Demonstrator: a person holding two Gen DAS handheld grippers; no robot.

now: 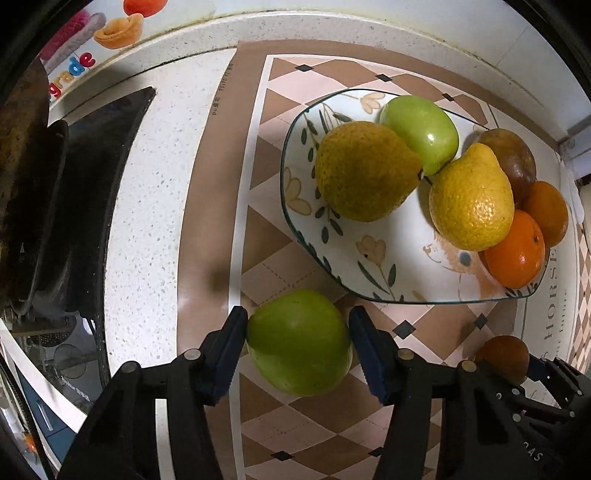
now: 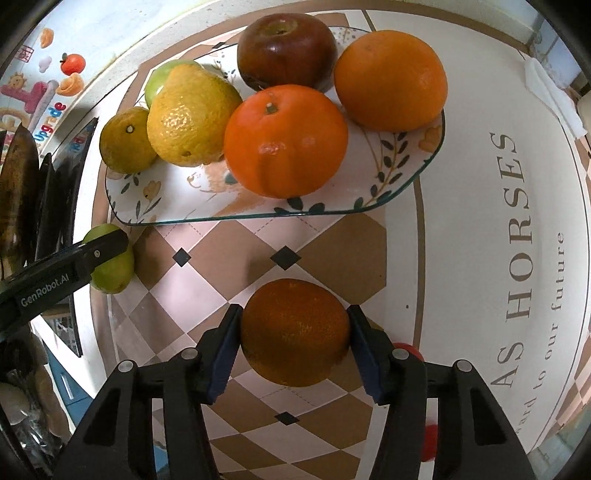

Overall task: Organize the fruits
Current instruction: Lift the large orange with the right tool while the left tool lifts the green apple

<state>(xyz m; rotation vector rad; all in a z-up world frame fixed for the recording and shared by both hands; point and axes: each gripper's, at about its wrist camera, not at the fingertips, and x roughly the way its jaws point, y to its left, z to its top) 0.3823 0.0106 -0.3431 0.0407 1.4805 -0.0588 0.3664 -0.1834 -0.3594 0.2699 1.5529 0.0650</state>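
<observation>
A flower-patterned plate (image 1: 399, 258) (image 2: 207, 206) on a checked mat holds a yellow-green pear (image 1: 364, 171), a green apple (image 1: 421, 133), a lemon (image 1: 471, 199) (image 2: 190, 118), a dark red apple (image 2: 286, 50) and two oranges (image 2: 284, 142) (image 2: 389, 79). My left gripper (image 1: 297, 343) is shut on a green pear (image 1: 299, 341) just in front of the plate. My right gripper (image 2: 295, 334) is shut on a dark orange (image 2: 295, 330) above the mat, in front of the plate; it also shows in the left wrist view (image 1: 502, 356).
A black stove top (image 1: 92, 206) with a dark pan (image 1: 26, 177) lies to the left on the speckled counter (image 1: 155, 206). A tiled wall with stickers (image 1: 110, 26) stands behind. Small red things (image 2: 428, 435) lie on the mat at lower right.
</observation>
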